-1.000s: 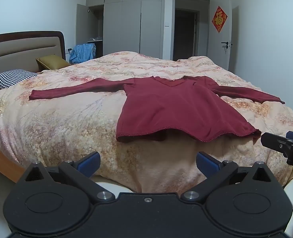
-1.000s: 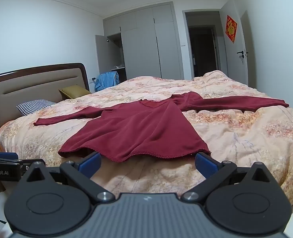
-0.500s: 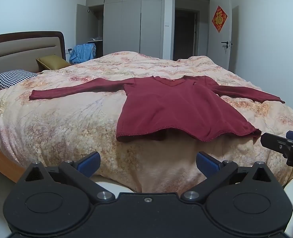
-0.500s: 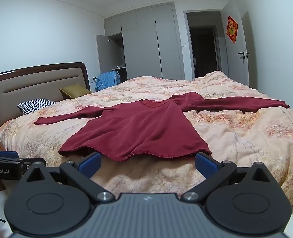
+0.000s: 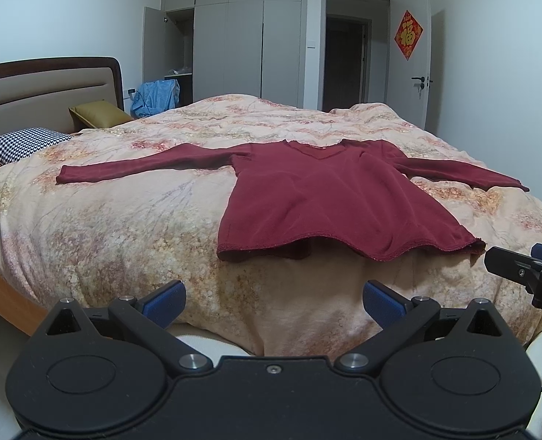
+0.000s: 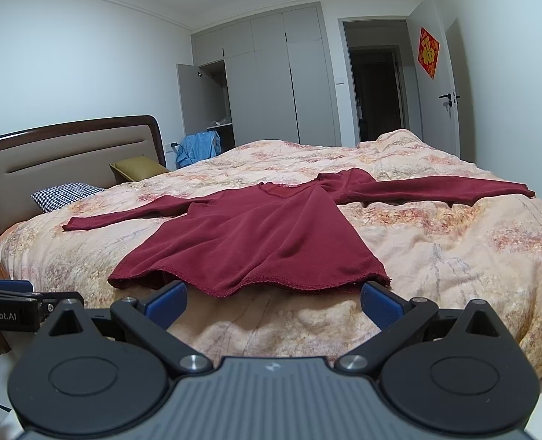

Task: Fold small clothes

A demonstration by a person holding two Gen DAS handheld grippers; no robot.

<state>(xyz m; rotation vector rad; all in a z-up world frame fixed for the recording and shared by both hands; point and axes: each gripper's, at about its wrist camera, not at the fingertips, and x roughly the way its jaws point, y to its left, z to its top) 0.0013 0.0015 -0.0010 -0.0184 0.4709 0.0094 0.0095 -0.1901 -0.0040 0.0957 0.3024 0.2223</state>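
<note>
Dark red knit, a long-sleeved top [image 5: 322, 198] lies spread flat on the bed [image 5: 124, 227], its hem toward the cameras and just short of the bed's near edge, the V-neck pointing away toward the wardrobe [image 5: 245, 33]. At the far left stands the padded headboard [image 5: 40, 91], with a houndstooth pillow [image 5: 25, 143] and an olive cushion [image 5: 98, 113] in front of it, and a blue garment [image 5: 157, 95] draped beyond them by the open wardrobe door. The top's one sleeve stretches left across the floral quilt toward the pillows; the body sits near the middle of the bed; the other sleeve runs out to the right, toward the side with the white door [image 5: 414, 62] and its red paper ornament [image 5: 408, 35]. The left gripper [image 5: 273, 299] hovers below the bed's edge, its blue-padded fingers [image 5: 164, 299] spread wide and holding nothing. The right gripper [image 6: 273, 299] is held just beside it, closer to the hem's right corner, its fingers [image 6: 381, 302] likewise parted and empty, apart from the cloth.
</note>
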